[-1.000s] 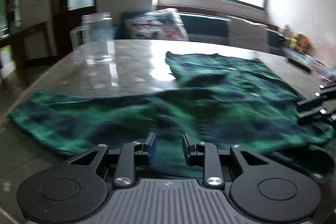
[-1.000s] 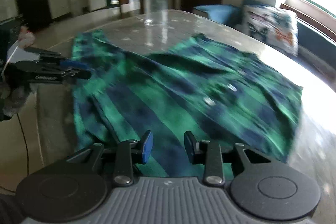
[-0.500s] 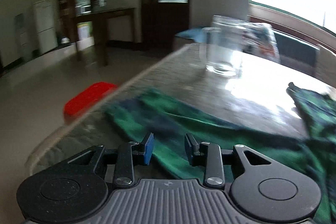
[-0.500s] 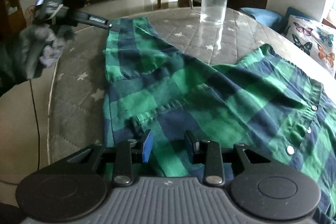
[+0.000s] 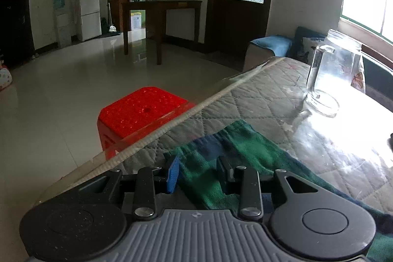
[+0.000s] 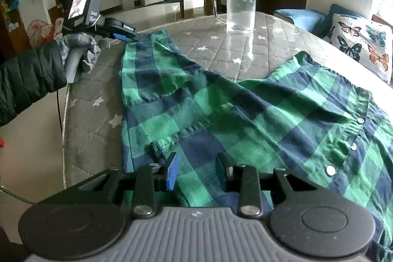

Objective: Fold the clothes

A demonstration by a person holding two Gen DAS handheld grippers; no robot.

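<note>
Right wrist view: the plaid shirt [image 6: 245, 114] lies spread, unfolded, on the quilted table [image 6: 93, 95] — its sleeve reaches to 11 o'clock, where the left gripper [image 5: 197, 171] stands, fingers spread over the cuff. The right gripper [image 6: 196, 171] is likewise spread above the shirt's near hem. Likely a grasping step — each should close on cloth.
</note>
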